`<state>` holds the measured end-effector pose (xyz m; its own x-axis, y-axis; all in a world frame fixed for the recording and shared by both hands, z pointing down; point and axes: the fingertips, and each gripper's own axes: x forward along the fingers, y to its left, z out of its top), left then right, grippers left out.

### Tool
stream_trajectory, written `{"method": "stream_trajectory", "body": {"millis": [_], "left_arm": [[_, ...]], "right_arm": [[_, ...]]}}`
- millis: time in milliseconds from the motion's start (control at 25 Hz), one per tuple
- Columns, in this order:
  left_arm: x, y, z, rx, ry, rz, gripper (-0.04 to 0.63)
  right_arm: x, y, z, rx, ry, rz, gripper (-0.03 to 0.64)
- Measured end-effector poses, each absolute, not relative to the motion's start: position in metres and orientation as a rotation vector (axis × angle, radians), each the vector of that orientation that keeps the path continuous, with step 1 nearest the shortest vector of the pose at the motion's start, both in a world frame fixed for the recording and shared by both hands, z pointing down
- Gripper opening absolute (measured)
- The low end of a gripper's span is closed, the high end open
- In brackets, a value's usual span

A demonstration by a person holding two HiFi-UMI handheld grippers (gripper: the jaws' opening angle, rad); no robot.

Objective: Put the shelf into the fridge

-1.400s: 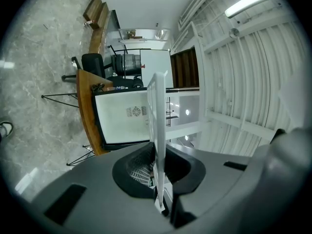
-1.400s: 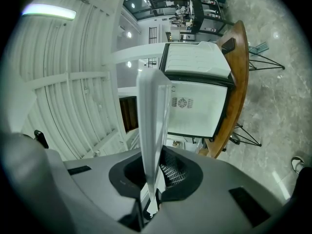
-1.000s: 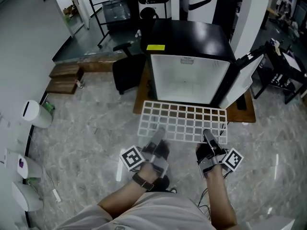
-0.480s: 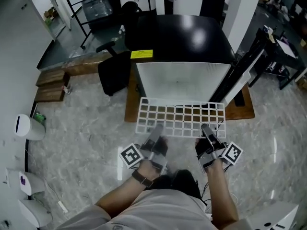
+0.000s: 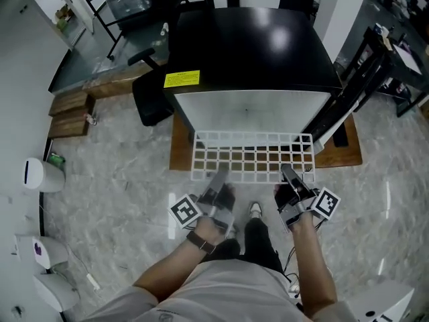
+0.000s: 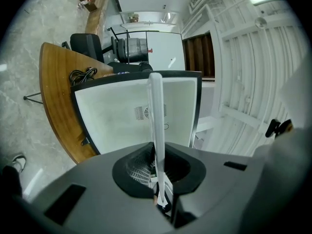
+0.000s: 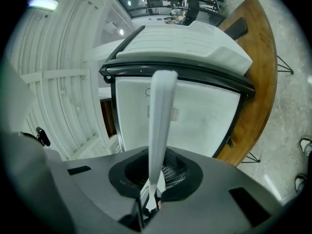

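My left gripper (image 6: 163, 203) is clamped on the white shelf (image 6: 156, 121), seen edge-on; the open fridge (image 6: 109, 126) stands just beyond.

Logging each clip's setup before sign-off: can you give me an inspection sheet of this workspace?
Surface: grey marbled floor; wooden platform under the fridge.
Job's things: black fridge, door open, no shelf seen inside; white wire shelf held roughly flat, far edge about at the open front.
Clutter: black chair, wooden boxes, white bins to the left.
Grippers: left gripper and right gripper each shut on the shelf's near edge.
Cables: black coil on the platform beside the fridge.
Surroundings: black stand right, metal rack behind.
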<state>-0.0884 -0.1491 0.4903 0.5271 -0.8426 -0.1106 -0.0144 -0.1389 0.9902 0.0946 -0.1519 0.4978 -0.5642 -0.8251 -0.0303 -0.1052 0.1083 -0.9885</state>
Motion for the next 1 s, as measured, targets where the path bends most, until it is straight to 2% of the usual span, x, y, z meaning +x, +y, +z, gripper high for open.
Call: {"method": "stream_trajectory", "body": {"millis": [200,1000], "left_arm": [[-0.085,-0.181,0.511,1.530,-0.777,-0.850,0.026],[-0.088,-0.180,0.523,1.510,-0.817,-0.864,0.026]], "right_arm": [[0.099,-0.186,0.517,-0.896,1.793,-1.518,0.048],[0.094,-0.193,0.524,-0.839,1.857,-1.514,0.048]]}}
